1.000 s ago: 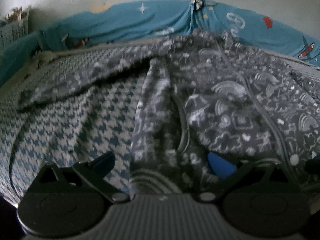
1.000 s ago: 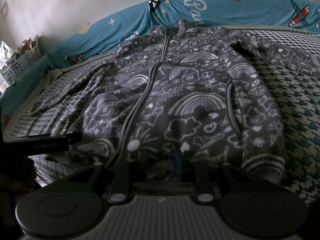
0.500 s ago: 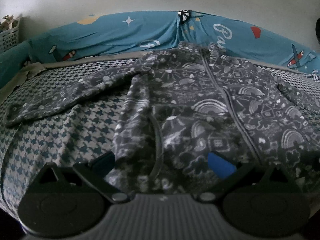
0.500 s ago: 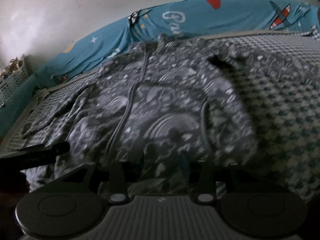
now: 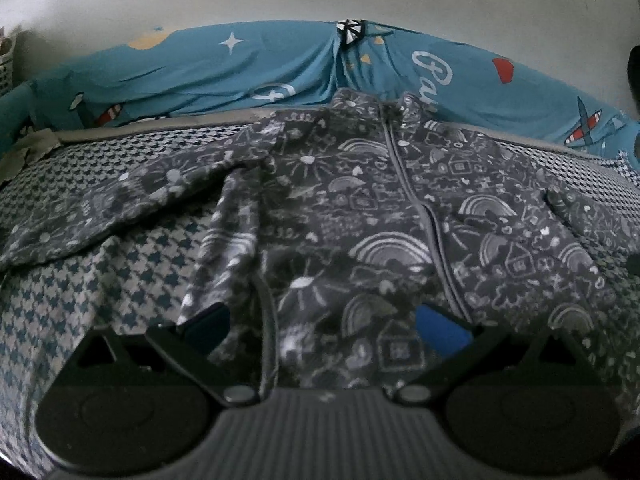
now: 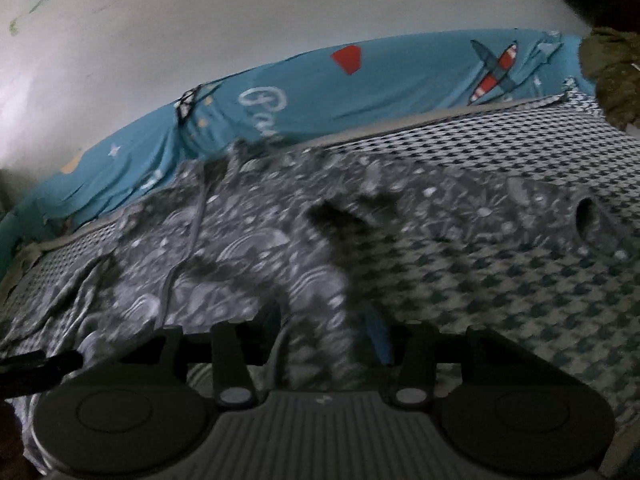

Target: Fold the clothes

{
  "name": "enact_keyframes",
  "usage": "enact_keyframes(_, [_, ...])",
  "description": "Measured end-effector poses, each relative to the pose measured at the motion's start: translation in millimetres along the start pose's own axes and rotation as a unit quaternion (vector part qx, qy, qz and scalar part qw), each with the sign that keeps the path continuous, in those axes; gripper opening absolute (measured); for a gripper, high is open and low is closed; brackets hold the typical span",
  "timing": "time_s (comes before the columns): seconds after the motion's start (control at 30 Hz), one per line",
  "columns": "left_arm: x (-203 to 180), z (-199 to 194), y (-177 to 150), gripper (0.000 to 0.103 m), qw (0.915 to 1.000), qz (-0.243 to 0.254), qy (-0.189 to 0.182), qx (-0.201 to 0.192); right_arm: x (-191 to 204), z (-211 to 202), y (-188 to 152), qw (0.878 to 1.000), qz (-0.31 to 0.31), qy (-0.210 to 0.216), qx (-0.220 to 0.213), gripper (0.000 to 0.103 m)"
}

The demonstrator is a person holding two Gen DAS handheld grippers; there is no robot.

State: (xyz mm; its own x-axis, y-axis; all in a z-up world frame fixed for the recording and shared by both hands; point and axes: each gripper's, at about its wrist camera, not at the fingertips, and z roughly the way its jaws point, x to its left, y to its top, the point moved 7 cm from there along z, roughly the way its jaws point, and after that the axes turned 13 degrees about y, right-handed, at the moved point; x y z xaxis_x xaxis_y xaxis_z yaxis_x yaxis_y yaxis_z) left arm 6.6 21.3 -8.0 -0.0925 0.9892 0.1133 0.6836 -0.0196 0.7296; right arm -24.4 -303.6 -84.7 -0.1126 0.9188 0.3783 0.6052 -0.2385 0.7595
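- Jacket (image 5: 360,208): grey fleece printed with white rainbows and houses, spread front-up on the bed (image 5: 80,288). Its long axis runs from the hem nearest me to the collar at the far edge; the collar points at the blue bolster (image 5: 280,72) along the wall.
- Zip (image 5: 416,200): closed, running down the jacket's middle along that same axis.
- Sleeves: one (image 5: 100,216) stretches out sideways toward the left across the houndstooth cover; the other (image 6: 540,208) lies out to the right, its cuff opening facing my right camera.
- My left jaws (image 5: 324,324): spread wide and released, over the hem; cloth lies between the blue pads (image 5: 440,328), neither pad pressing it.
- My right jaws (image 6: 324,332): opening, with the hem's right corner between them; the view is blurred, and the pads no longer appear to pinch the cloth.
- Basket (image 5: 6,68): a sliver at the far left edge; contents cannot be told.
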Motion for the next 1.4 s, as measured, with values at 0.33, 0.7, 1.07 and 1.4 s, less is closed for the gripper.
enact_keyframes(0.33, [-22,11,23,0.103,0.9979,0.063,-0.003,-0.018,-56,-9,43,0.999,-0.010,-0.048,-0.021,0.051])
enact_keyframes(0.7, [-34,29,56,0.103,0.9970,0.073,-0.018,-0.021,-142,-40,64,0.983,0.049,-0.158,-0.078,0.066])
enact_keyframes(1.07, [-35,37,65,0.103,0.9982,0.050,-0.033,-0.008,-178,-16,62,0.979,0.026,-0.199,-0.014,0.078])
enact_keyframes(1.4, [-43,29,62,0.103,0.9972,0.060,-0.042,-0.018,-221,-4,60,0.964,0.064,-0.257,-0.004,0.035])
